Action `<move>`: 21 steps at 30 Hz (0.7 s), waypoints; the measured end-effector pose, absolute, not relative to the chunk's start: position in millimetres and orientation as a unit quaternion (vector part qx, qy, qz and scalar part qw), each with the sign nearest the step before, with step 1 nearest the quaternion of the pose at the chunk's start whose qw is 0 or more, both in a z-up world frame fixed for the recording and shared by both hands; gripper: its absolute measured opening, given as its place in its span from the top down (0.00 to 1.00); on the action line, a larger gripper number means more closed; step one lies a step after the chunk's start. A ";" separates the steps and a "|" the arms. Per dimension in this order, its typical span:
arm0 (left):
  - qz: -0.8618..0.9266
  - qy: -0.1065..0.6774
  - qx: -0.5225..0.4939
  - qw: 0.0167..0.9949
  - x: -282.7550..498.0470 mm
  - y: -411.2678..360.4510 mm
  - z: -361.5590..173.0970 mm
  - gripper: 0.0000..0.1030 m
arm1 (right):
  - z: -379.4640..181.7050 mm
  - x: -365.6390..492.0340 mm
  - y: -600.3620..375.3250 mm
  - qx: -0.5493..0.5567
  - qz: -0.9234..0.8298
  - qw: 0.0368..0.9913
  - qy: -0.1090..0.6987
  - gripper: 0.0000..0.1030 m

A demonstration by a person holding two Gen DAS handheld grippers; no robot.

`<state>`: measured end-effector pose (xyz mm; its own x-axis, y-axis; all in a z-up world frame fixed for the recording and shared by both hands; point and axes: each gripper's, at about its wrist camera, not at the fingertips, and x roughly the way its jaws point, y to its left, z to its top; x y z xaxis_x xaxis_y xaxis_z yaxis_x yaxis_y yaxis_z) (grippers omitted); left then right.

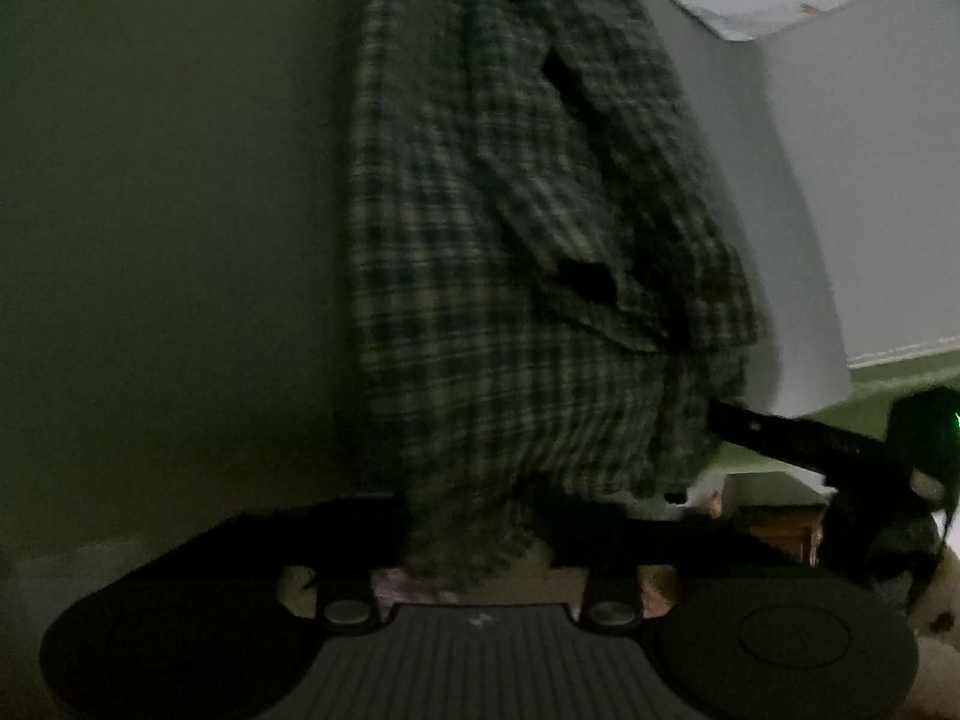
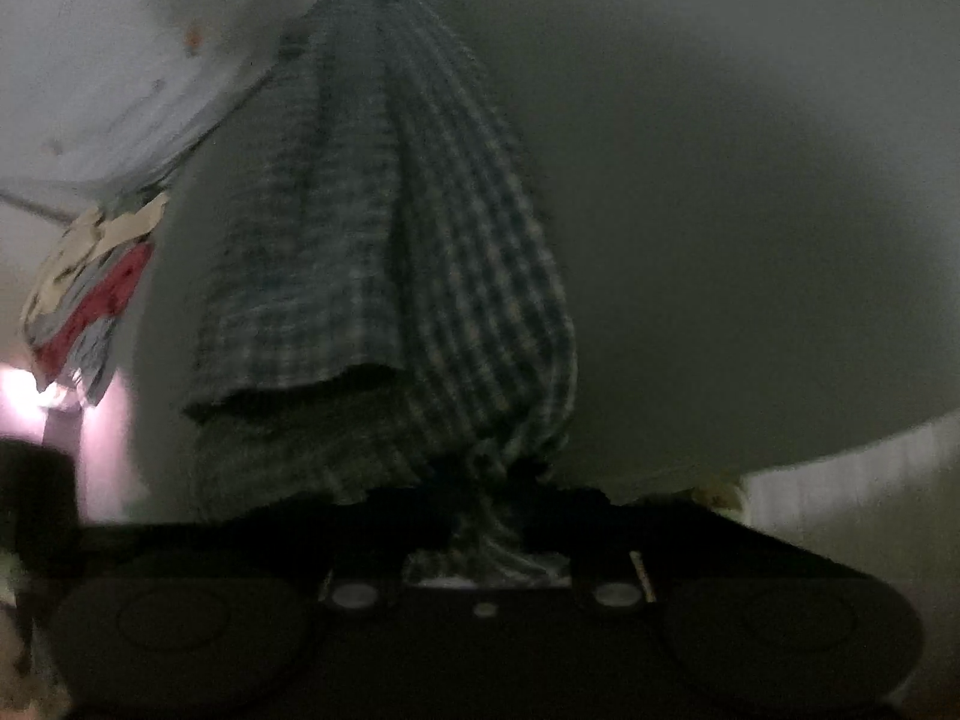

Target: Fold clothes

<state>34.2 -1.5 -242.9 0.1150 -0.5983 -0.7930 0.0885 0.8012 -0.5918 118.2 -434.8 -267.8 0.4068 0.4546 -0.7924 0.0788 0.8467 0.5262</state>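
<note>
A dark green and cream plaid shirt (image 1: 510,252) fills the middle of the left wrist view, stretching away from my left gripper (image 1: 468,516), which is shut on a bunched edge of it. The same plaid shirt (image 2: 408,300) fills the right wrist view, and my right gripper (image 2: 486,510) is shut on another bunched part. The other gripper shows as a dark arm (image 1: 798,438) at the right of the left wrist view, touching the shirt. The shirt hangs over a dull green surface (image 1: 168,228). The frames are dark and blurred.
A white wall and ceiling corner (image 1: 840,120) lies to the right in the left wrist view. A pile of colourful clothes (image 2: 90,288) sits at the left of the right wrist view. A wooden piece of furniture (image 1: 780,528) shows low right.
</note>
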 end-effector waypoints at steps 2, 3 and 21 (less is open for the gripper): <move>-0.245 0.610 -0.246 0.712 34.0 8.1 -232.2 0.90 | -257.8 110.6 -441.3 0.258 0.138 0.805 0.516 0.91; -0.248 0.605 -0.266 0.709 33.9 12.9 -226.8 0.92 | -252.6 106.4 -445.9 0.265 0.149 0.806 0.508 0.91; -0.156 0.434 -0.481 0.746 144.7 49.2 -128.4 0.94 | -163.4 271.6 -496.3 0.403 0.248 0.810 0.345 0.96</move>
<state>144.7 49.2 -128.4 0.5746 -0.6504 -0.4968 -0.1836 0.4892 -0.8527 271.6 -496.3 -163.4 0.6391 0.6801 -0.3592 -0.1234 0.5516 0.8249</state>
